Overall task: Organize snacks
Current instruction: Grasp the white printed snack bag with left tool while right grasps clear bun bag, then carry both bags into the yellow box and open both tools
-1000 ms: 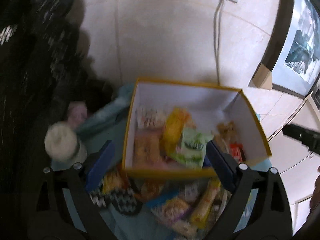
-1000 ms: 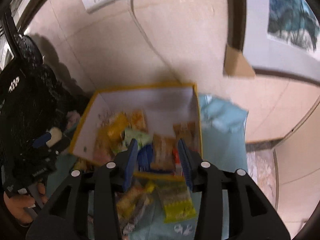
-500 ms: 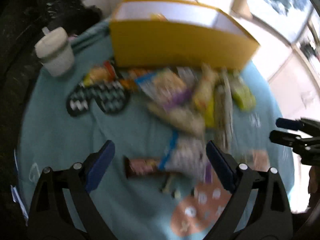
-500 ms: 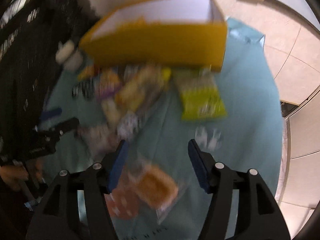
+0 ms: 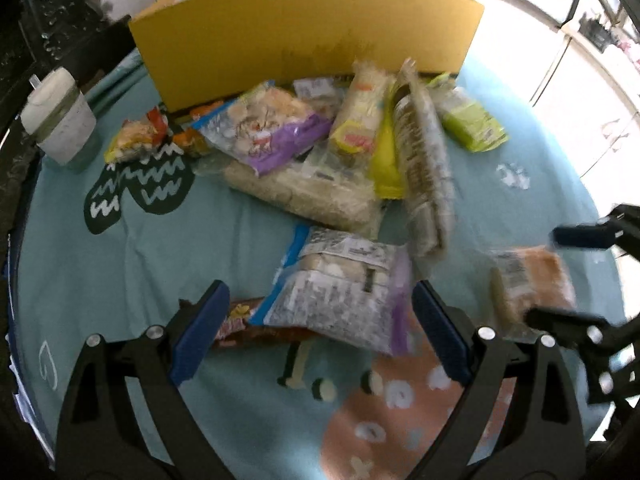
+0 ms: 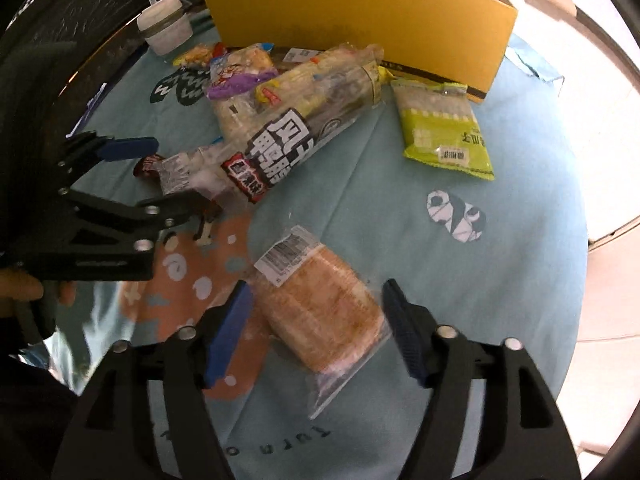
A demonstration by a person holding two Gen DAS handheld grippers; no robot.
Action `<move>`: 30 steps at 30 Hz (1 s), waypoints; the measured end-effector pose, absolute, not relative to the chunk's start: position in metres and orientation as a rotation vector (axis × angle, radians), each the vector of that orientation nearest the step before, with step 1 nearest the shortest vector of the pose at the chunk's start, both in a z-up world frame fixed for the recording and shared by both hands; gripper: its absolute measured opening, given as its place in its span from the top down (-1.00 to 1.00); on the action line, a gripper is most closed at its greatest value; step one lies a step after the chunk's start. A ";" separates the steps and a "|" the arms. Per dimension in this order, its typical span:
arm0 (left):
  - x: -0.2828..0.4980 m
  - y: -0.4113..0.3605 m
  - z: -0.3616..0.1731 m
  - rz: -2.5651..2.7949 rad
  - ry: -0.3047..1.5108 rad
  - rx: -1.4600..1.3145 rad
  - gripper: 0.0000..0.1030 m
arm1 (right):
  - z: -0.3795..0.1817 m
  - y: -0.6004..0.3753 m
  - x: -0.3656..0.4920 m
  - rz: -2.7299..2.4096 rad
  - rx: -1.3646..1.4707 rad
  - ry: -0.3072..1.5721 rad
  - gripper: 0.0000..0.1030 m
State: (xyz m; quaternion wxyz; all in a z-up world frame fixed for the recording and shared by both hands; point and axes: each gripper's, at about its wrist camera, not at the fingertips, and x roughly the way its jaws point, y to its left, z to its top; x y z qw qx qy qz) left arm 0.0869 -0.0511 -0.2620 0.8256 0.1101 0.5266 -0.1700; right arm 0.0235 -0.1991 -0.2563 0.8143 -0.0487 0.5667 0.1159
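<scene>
Both hands have dropped from over the yellow box to the loose pile on the teal cloth, so the box interior, seen a sec ago, is now out of sight; only its outer front wall shows. Reads as the start of a fresh pick, nothing gripped yet.

R gripper: jaws have just been opening, now spread wide, straddling the brown bread pack; pads not pressing it. L gripper: fingers spread, clear-and-purple snack pack between them w/ a dark red bar under its edge; no contact visible.

Snacks: most heaped just in front of the box, green pack off to one side, bread pack apart, nearer the person.

R view only: big black-lettered pack, barcode label on the bread, panda print. L view only: heap from the front, w/ the yellow-label pack. White cup by the box shows in both
</scene>
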 end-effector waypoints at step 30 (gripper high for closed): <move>0.073 -0.007 -0.198 -0.421 0.974 0.003 0.05 | -0.209 -0.205 0.018 0.430 0.066 1.158 0.47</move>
